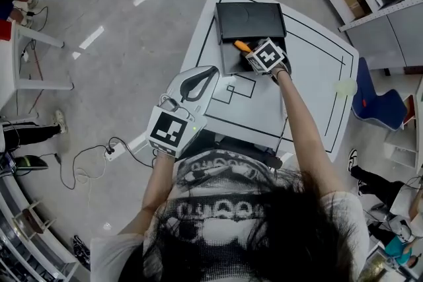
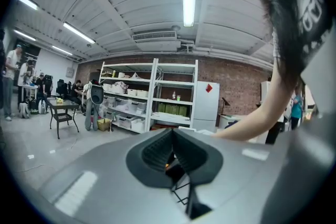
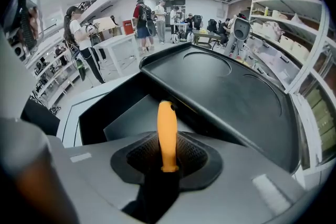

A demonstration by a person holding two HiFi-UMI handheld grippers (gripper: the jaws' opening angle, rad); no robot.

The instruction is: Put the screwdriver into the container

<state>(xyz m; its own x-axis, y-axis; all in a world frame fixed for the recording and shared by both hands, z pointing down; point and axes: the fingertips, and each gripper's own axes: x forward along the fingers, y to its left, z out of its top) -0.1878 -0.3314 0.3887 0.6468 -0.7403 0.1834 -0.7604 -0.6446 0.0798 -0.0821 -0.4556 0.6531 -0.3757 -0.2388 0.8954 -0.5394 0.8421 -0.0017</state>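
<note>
— Gripping the screwdriver [image 3: 167, 131], is it?
— Yes. The right claw [image 3: 168, 157] is clamped on the orange handle, which pokes out over the open black container [image 3: 119, 113].
— And the left claw [image 2: 172, 136]?
— Tips together, nothing in it. It hangs at the near left edge of the counter [image 1: 310, 76], well apart from the container.
</note>
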